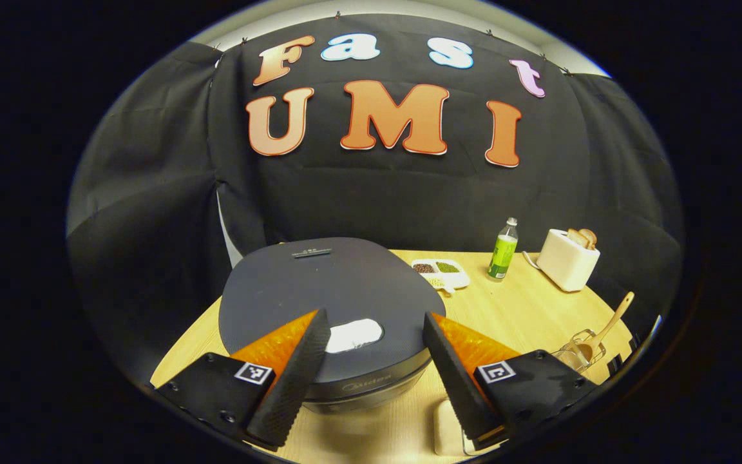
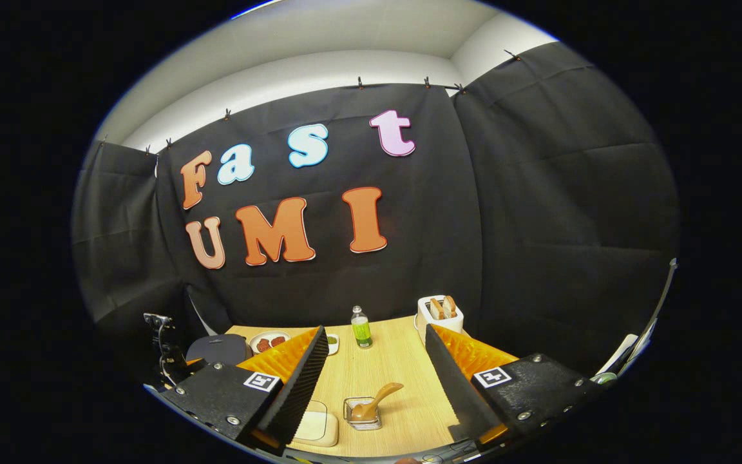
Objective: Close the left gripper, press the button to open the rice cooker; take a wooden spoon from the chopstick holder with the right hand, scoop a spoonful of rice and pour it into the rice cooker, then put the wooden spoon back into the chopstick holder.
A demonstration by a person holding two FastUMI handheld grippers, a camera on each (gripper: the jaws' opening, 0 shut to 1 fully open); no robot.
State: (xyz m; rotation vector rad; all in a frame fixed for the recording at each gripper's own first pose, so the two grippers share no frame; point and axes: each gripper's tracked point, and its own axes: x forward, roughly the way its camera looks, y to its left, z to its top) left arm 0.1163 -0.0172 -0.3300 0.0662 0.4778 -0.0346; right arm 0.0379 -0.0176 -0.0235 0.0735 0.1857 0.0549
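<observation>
Green bottle (image 1: 503, 258) beside toaster (image 1: 567, 260) (bread inside).

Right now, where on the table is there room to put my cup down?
There is bare wood in the middle, between the rice cooker, the green bottle and the chopstick holder with the wooden spoon. It is crowded at the back, where the divided dish, bottle and toaster stand.

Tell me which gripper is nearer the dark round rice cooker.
Left. The left gripper hovers open right over the dark round rice cooker; the right gripper is off beside it, facing the wooden spoon.
</observation>
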